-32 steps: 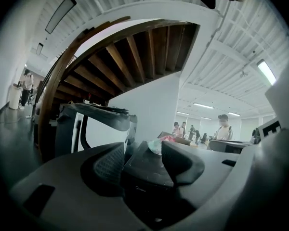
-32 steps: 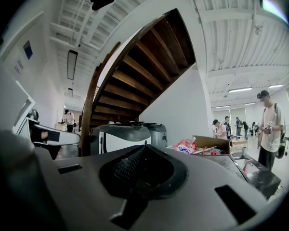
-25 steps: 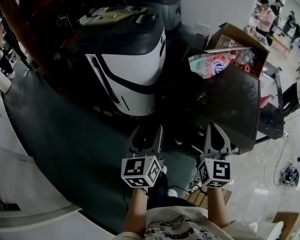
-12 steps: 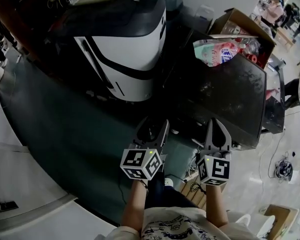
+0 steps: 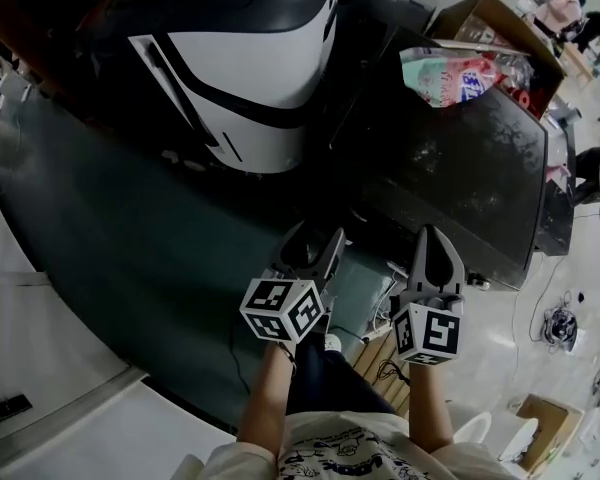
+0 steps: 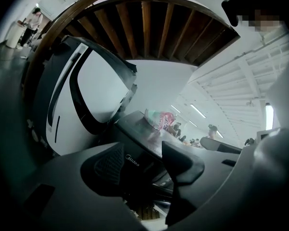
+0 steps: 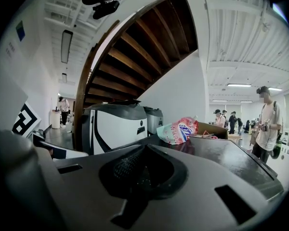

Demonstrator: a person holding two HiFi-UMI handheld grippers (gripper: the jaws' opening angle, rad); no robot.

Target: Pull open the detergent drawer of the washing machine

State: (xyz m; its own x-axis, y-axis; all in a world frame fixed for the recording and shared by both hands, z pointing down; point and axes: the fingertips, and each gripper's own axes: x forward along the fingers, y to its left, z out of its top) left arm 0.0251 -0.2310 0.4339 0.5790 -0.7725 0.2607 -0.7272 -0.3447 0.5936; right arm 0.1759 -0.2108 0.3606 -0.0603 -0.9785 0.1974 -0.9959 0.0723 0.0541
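Observation:
A dark washing machine (image 5: 460,178) with a glossy black top stands ahead and to the right. Its dark front (image 6: 135,163) carries a small logo and shows between the fingers in the left gripper view. I cannot make out the detergent drawer. My left gripper (image 5: 315,248) hovers open and empty short of the machine's near corner, its two fingers (image 6: 111,165) apart. My right gripper (image 5: 435,246) is shut on nothing, just short of the machine's near edge; its own view looks across the machine's top (image 7: 231,158).
A white and black appliance (image 5: 250,78) stands to the left of the machine. A pink detergent bag (image 5: 445,73) lies on the machine's far edge by an open cardboard box (image 5: 500,28). Cables and a wooden pallet (image 5: 385,363) lie below. People (image 7: 267,124) stand at far right.
The machines have slid up the head view while both grippers edged a little closer to the dark machine's near edge. Neither gripper's jaws have changed.

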